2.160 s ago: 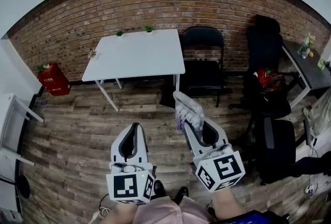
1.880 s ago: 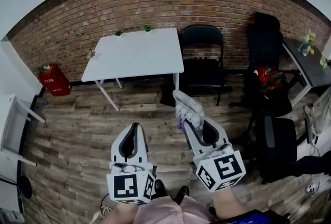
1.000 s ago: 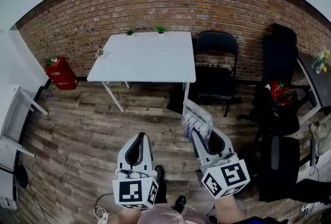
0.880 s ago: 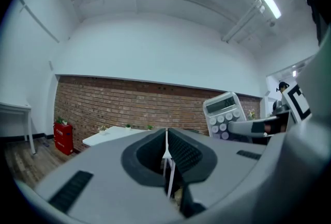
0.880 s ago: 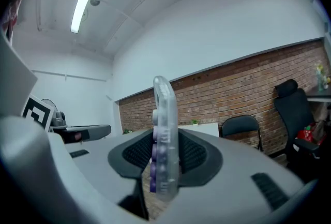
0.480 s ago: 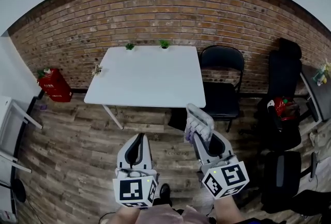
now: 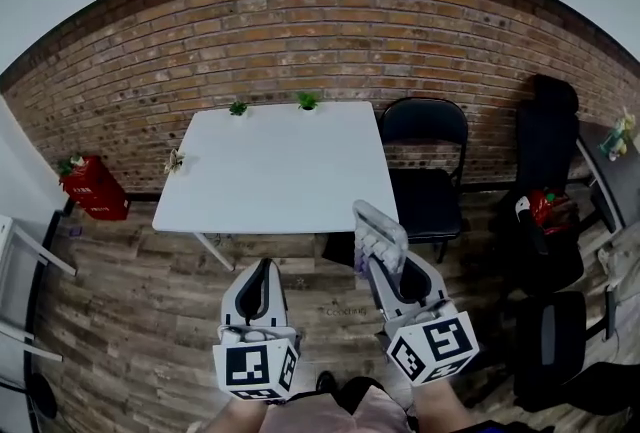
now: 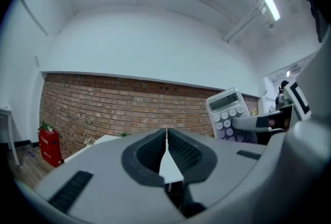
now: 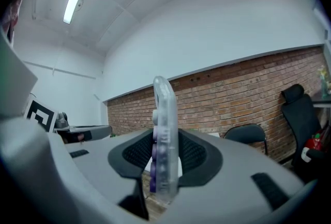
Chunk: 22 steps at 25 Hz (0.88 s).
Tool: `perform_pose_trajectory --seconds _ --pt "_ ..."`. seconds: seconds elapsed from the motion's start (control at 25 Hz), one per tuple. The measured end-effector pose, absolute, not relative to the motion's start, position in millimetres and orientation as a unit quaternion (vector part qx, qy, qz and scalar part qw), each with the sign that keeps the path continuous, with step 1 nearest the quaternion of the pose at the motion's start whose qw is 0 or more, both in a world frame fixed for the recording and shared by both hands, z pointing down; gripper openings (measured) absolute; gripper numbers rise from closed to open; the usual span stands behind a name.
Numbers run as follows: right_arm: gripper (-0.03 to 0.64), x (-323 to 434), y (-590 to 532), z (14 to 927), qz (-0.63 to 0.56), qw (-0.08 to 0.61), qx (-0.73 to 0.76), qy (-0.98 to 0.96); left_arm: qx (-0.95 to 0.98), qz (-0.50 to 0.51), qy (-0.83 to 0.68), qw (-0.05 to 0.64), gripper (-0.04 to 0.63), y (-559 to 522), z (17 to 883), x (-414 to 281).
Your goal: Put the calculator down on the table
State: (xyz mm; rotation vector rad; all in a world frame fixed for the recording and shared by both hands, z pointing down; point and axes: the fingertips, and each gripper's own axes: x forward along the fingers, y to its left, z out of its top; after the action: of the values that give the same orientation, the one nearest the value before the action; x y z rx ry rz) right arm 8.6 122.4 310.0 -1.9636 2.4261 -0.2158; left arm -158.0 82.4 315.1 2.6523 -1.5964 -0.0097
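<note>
A white table [image 7: 275, 171] stands against the brick wall, ahead of both grippers. My right gripper [image 7: 385, 256] is shut on a clear calculator [image 7: 378, 233] with pale purple keys, held over the wooden floor just short of the table's near right corner. In the right gripper view the calculator [image 9: 164, 130] stands edge-on and upright between the pads. My left gripper [image 7: 264, 269] is shut and empty, level with the right one and to its left. The left gripper view shows its jaws [image 8: 166, 132] meeting, with the calculator's keypad [image 8: 229, 114] off to the right.
Two small green plants [image 7: 306, 101] sit at the table's far edge and a tiny one [image 7: 174, 161] at its left side. A black folding chair [image 7: 425, 156] stands right of the table, an office chair [image 7: 548, 136] further right. A red box [image 7: 92, 189] lies left by the wall.
Both grippers have travelled forward across the floor and the table now lies much closer. The calculator stays clamped in the right gripper; the left stays shut.
</note>
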Motion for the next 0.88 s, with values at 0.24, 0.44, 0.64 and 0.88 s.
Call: perform_pose_trajectory --seconds 0.24,0.44,0.64,0.88 --pt "0.132 23 98 325 -0.081 0.001 -0.631 0.771 0.864 0.018 -0.502 0.031 0.020 56 334 -134" --pt "0.132 42 63 340 -0.092 0.007 -0.632 0.769 0.865 0.036 -0.499 0.035 0.020 23 354 -113" --pt "0.132 75 2 347 -0.101 0.012 -0.632 0.768 0.866 0.040 -0.497 0.030 0.020 -33 360 -82" --pt "0.132 111 -72 359 -0.119 0.018 -0.624 0.772 0.862 0.062 -0.502 0.025 0.020 -101 370 -46"
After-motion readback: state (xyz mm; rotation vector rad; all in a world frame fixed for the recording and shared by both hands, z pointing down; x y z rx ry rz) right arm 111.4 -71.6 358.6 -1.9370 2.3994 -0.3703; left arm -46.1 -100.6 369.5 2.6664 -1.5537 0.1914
